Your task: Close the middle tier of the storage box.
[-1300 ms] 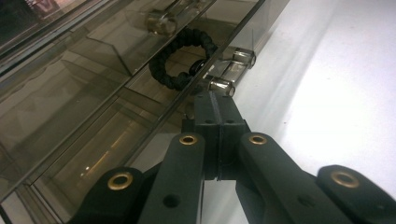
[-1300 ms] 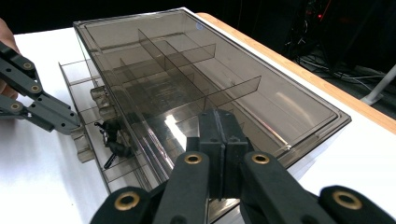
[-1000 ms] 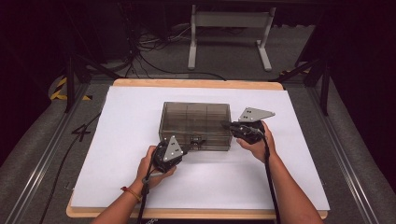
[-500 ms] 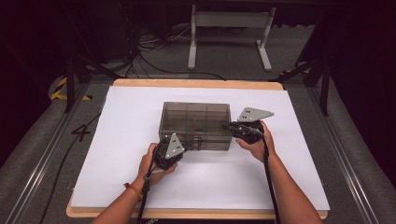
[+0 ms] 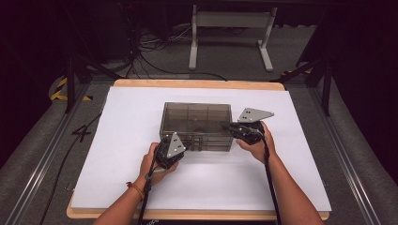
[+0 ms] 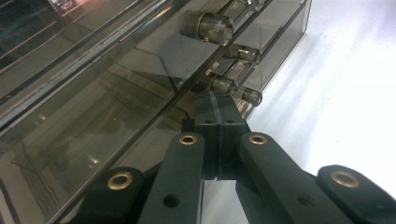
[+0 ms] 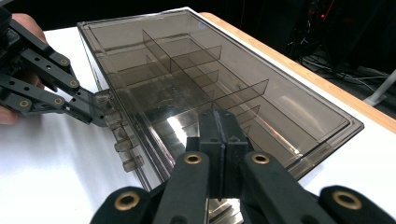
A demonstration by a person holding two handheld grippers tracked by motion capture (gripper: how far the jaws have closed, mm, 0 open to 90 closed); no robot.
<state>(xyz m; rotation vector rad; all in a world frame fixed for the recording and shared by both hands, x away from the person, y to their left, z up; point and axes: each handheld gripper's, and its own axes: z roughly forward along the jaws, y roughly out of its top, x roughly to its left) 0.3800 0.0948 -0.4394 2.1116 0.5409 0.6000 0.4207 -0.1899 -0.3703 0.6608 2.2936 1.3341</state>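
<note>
A smoky transparent drawer box [image 5: 197,124] is placed near the middle of the white table [image 5: 117,154], with its long axis running from left to right in the high view. Its front face, where the small round knobs [image 6: 208,25] of the drawers are seen, is turned toward the person, and its flat top (through which the inner dividers are visible) is facing upward.

The left tongs [image 5: 177,143] are held at the front face of the box, near its left part. In the left gripper view their jaws are pressed together with nothing between them, and the tips are placed just beside one of the knobs; whether they touch it cannot be told.

The right tongs [image 5: 225,125] are held over the right end of the box, at its top edge. In the right gripper view their jaws are also closed together on nothing, and the tips are seen above the lid, near its corner.
</note>
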